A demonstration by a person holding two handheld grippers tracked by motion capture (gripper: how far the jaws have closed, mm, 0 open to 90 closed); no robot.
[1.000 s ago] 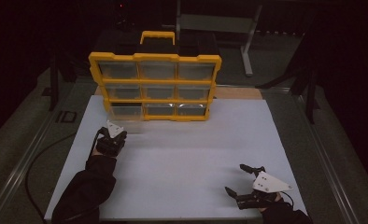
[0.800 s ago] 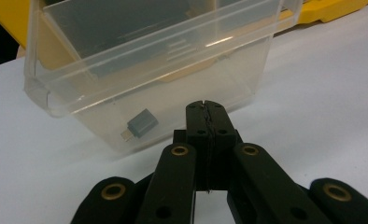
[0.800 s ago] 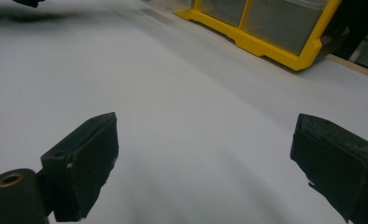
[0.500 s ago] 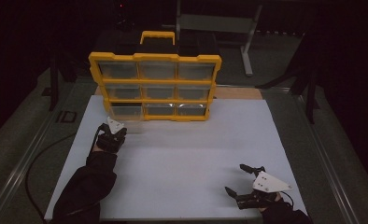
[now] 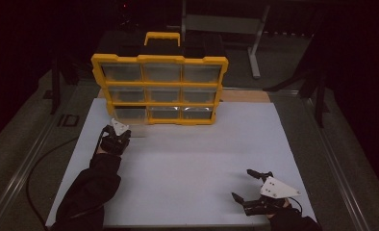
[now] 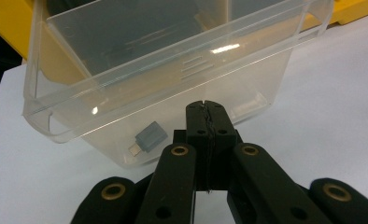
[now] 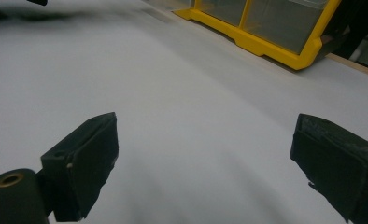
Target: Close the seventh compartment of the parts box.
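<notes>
We see the left gripper (image 6: 205,108) with its jaws pressed together, holding nothing, its tip against the front wall of a clear plastic drawer (image 6: 140,100) pulled partway out of the yellow organizer's (image 5: 159,88) bottom-left slot. A small grey adapter (image 6: 148,139) lies inside. The right gripper (image 7: 205,161) rests wide, empty, on the white table (image 5: 197,154).

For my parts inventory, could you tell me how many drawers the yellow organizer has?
9: three rows of three in the yellow organizer; the bottom-left clear drawer is pulled out.
</notes>
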